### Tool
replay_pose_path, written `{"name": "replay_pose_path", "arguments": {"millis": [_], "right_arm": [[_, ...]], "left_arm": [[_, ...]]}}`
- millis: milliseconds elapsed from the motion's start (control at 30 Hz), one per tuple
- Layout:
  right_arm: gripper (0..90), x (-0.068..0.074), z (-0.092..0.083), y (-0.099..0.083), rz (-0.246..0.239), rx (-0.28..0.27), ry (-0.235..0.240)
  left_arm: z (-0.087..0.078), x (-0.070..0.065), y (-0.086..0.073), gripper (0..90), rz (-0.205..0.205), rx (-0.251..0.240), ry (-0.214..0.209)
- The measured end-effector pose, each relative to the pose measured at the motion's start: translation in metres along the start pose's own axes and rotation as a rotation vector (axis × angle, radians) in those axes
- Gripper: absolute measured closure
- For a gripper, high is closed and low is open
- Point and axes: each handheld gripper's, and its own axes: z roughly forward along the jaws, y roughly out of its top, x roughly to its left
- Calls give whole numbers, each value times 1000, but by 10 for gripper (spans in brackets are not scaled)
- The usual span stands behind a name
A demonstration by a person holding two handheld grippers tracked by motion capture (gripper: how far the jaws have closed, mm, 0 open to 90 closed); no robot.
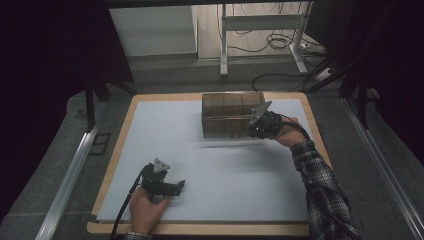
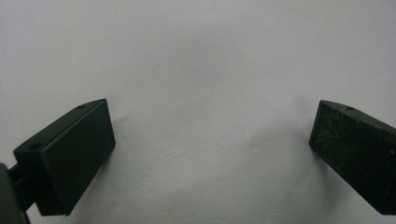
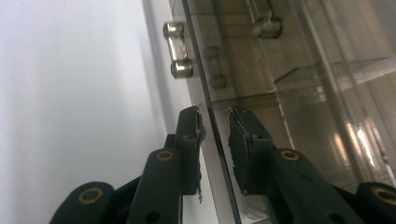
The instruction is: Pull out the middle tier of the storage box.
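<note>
One right claw [image 3: 215,144] straddles the smoky clear-plastic box [image 1: 227,114] wall.

The left gripper [image 2: 212,154] hangs over a pale surface [image 2: 201,60] (bare, matte); jaws spread wide.

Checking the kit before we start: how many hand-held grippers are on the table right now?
2. The left hand-held gripper rests near the front edge of the white mat, jaws apart. The right hand-held gripper is at the clear box, jaws astride its wall.

A clear box [image 1: 232,114] sits at the far middle of a white sheet [image 1: 225,170] covering the table [image 1: 116,150].
</note>
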Motion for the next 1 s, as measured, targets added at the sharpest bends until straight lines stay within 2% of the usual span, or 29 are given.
{"name": "replay_pose_path", "arguments": {"millis": [100, 200, 500, 533, 700, 1000], "right_arm": [[751, -2, 2, -2, -6, 9, 5], [765, -7, 6, -5, -12, 8, 38], [826, -11, 7, -7, -33, -27, 86], [839, -11, 8, -6, -41, -29, 102], [856, -9, 8, -5, -67, -19, 130], [860, -2, 3, -4, -86, -32, 157]], "left_arm": [[0, 0, 0, 0, 0, 0, 0], [0, 0, 0, 0, 0, 0, 0], [0, 0, 0, 0, 0, -1, 0], [0, 0, 0, 0, 0, 0, 0], [0, 0, 0, 0, 0, 0, 0], [0, 0, 0, 0, -1, -1, 0]]}}
